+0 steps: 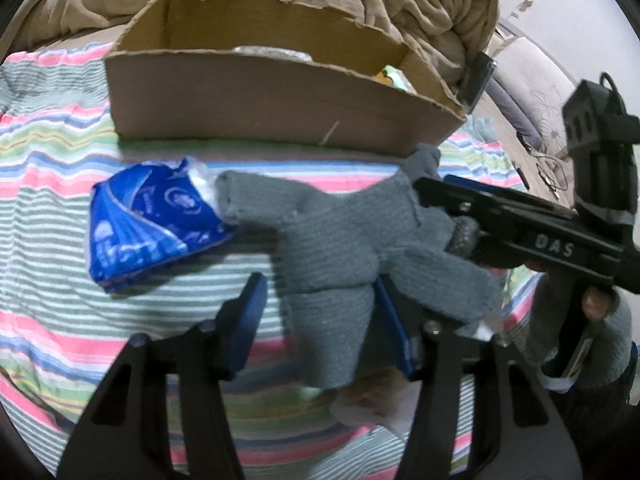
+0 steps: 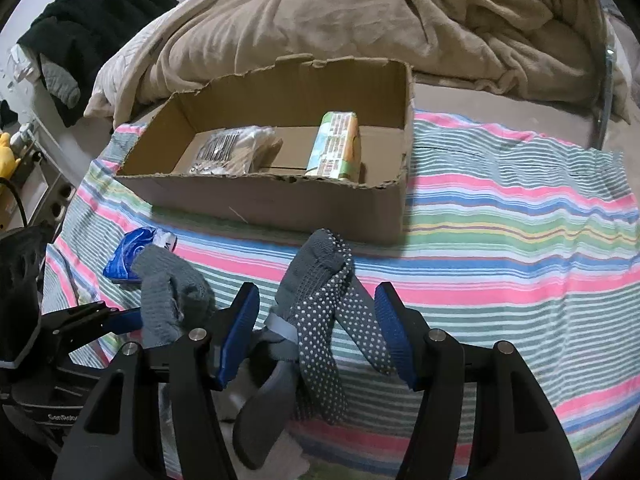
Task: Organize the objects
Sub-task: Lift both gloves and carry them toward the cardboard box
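grey glove (image 1: 336, 240) lies between left claw's (image 1: 320, 316) spread pads, untouched.

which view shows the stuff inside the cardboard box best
The right wrist view: it looks down into the open brown cardboard box, showing a clear plastic packet and a green carton. The left wrist view shows mostly the box's front wall, contents barely peeking.
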